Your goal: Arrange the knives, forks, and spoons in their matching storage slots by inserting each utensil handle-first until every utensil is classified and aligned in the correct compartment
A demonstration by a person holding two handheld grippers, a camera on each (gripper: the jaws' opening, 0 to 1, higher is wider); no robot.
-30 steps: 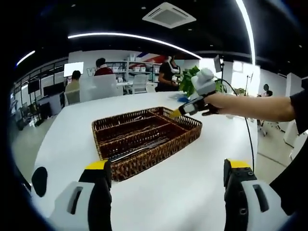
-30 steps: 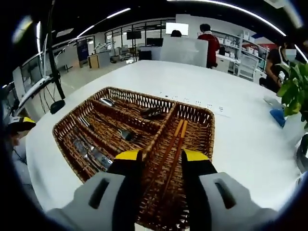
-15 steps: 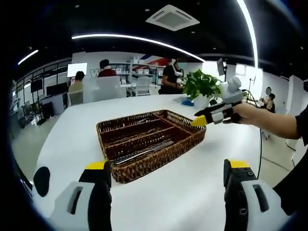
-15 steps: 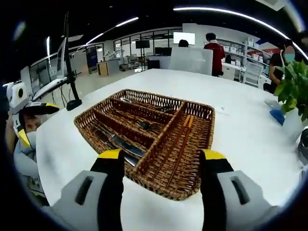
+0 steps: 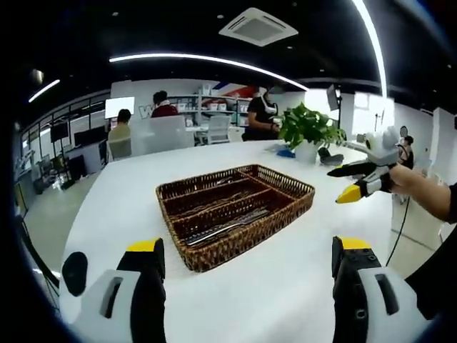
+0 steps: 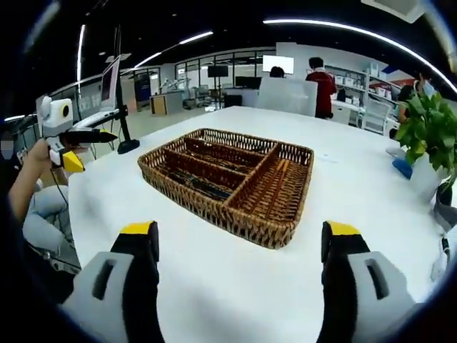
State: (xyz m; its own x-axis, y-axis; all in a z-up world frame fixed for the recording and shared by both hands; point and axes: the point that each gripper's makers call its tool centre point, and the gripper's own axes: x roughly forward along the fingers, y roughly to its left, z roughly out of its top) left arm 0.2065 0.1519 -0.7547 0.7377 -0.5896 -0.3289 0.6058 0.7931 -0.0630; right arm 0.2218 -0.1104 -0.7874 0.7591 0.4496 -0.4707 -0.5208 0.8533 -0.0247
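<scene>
The wicker tray (image 6: 235,182) is being seen at twelve o'clock from the right claw (image 6: 239,246), on the white table (image 6: 214,286); its long slots are running toward ten o'clock, cutlery (image 5: 225,223) lying within; both claws, the left claw (image 5: 246,257) included, are being held released, empty and wide, well apart from it; neither seems clearly nearer.

A basket (image 5: 235,211) (image 6: 230,180) sits on a table (image 5: 285,279) (image 6: 235,279), near its middle. Utensils (image 5: 228,223) lie in the basket's long slots. In the left gripper view, a plant (image 5: 308,128) stands on the table beyond the basket to the right, and the right gripper (image 5: 355,182) hangs right of the basket. People sit far behind the table.
</scene>
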